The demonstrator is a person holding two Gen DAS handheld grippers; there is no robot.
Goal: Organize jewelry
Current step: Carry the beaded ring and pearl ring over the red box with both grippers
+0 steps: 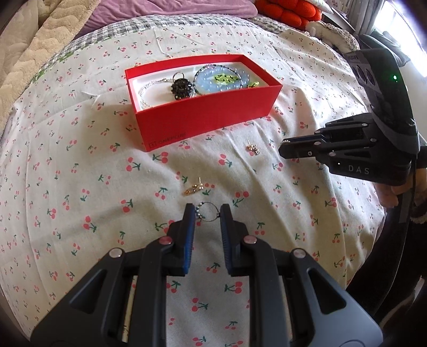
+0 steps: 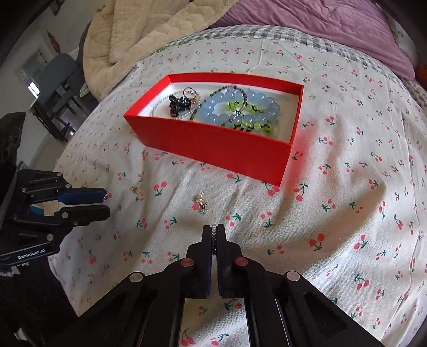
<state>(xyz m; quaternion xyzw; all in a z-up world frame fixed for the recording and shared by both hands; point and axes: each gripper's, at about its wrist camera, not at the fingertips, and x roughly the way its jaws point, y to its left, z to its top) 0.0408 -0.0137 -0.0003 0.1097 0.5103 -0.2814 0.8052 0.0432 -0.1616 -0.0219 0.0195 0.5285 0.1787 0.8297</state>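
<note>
A red box (image 1: pixel 208 117) (image 2: pixel 213 144) stands open on the cherry-print sheet. It holds a blue bead bracelet (image 2: pixel 240 106), green beads, a black ornament (image 1: pixel 181 86) and a silver chain. My left gripper (image 1: pixel 207 213) (image 2: pixel 106 204) is shut on a silver hoop (image 1: pixel 209 212) with small beads, low over the sheet. My right gripper (image 2: pixel 213 228) (image 1: pixel 283 146) is shut on a thin sparkly band (image 2: pixel 213 237) that shows edge-on between the pads. Two small gold earrings lie loose: one (image 1: pixel 193 189) (image 2: pixel 135 190) just ahead of the left gripper, the other (image 1: pixel 253 148) (image 2: pixel 201 204) ahead of the right.
A beige quilted blanket (image 2: pixel 138 34) and purple bedding (image 2: pixel 333 24) lie behind the box. An orange cushion (image 1: pixel 288 10) sits at the back right. A person's hand (image 1: pixel 392 192) holds the right gripper at the bed's right edge. A chair (image 2: pixel 56 77) stands beyond the left edge.
</note>
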